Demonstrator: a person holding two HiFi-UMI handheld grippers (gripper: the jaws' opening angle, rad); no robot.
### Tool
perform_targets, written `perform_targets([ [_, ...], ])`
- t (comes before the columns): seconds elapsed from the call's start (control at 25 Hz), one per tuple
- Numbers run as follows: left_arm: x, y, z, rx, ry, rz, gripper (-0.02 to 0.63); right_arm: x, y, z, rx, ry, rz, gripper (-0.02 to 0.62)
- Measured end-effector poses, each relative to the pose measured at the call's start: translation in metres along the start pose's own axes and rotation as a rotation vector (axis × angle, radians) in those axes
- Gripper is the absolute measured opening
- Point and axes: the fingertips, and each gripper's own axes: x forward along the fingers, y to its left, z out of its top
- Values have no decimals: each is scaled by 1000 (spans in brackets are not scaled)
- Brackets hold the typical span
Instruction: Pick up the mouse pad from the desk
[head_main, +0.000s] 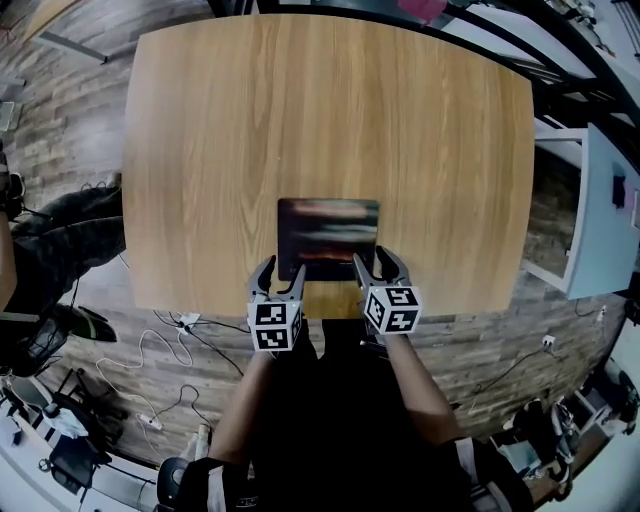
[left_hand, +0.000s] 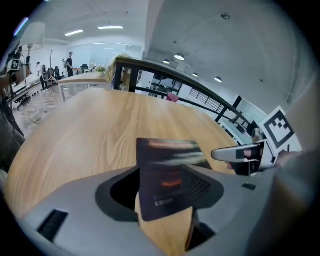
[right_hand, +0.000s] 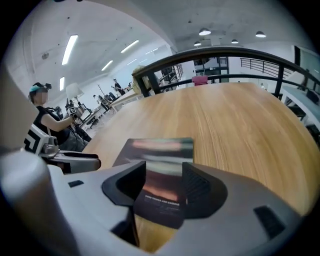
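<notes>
Both of my claws are down at the near edge of the round-cornered, light wood desk (head_main: 330, 120), side by side and pointing forward and downward. The left gripper (head_main: 283, 272) has its two grey jaws spread apart, and nothing is pinched between them. The right gripper (head_main: 375, 262) is the same, with its jaws wide and no grip on anything.

The dark rectangular mouse pad (head_main: 328, 238), printed with blurred reddish and pale streaks, lies flat on the desk near that edge, roughly midway along it. From the head view my left claw's tips sit at the pad's near left corner and my right claw's tips at its near right corner.

Looking along the left gripper (left_hand: 160, 185), I see the mouse pad (left_hand: 165, 160) running through the gap between the dark inner pads, with its near corner down in that gap and bare desk (left_hand: 100, 130) below it. Along the right gripper (right_hand: 164, 187) the mouse pad (right_hand: 160, 155) likewise fills the gap, and a line of small pale print on it shows between the jaws. I cannot tell whether any jaw actually touches the pad or the desk (right_hand: 235, 120).

White cables (head_main: 150, 350) trail over the grey wood-plank floor (head_main: 70, 110) to my left.
</notes>
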Motion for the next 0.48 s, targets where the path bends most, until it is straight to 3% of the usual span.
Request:
perform_targets([
  [0.24,24,17,-26,-58,97,33,259,20,-14,-19,22,81,-52,224],
  [0.48,33,14,-31,-21,149,31,262,28,-21,-35,12,150,-79,229],
])
